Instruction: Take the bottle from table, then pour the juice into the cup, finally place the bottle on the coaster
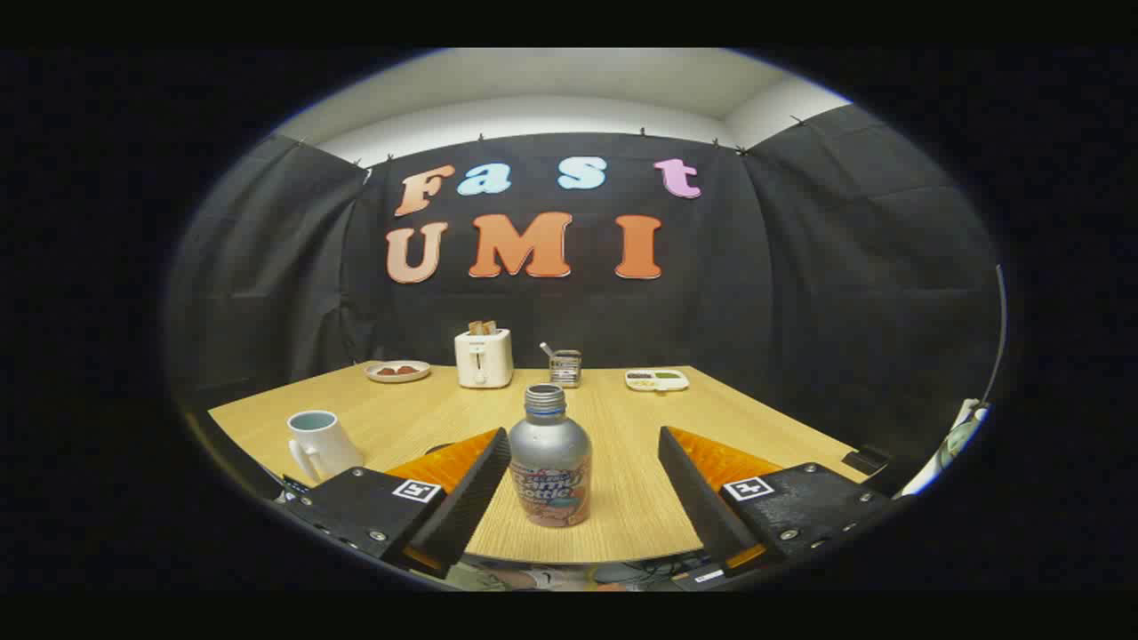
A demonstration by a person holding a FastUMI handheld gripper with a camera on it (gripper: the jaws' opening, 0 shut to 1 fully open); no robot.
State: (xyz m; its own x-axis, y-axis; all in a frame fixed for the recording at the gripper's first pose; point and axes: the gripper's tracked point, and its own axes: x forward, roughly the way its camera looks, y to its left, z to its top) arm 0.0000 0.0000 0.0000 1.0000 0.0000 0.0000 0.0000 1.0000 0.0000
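Wooden tabletop (pixel 622 498) under black cloth walls, with a silver bottle (pixel 549 458) upright near the front edge, cap off, standing between the spread jaws of the gripper (pixel 584 480) and closer to the left one, neither touching it. White cup (pixel 320 444) to the near left beside the left finger; along the far edge, from left to right, a plate of food (pixel 397 371), a white toaster (pixel 484 356), a small metal holder (pixel 564 367) and a divided tray (pixel 657 380).
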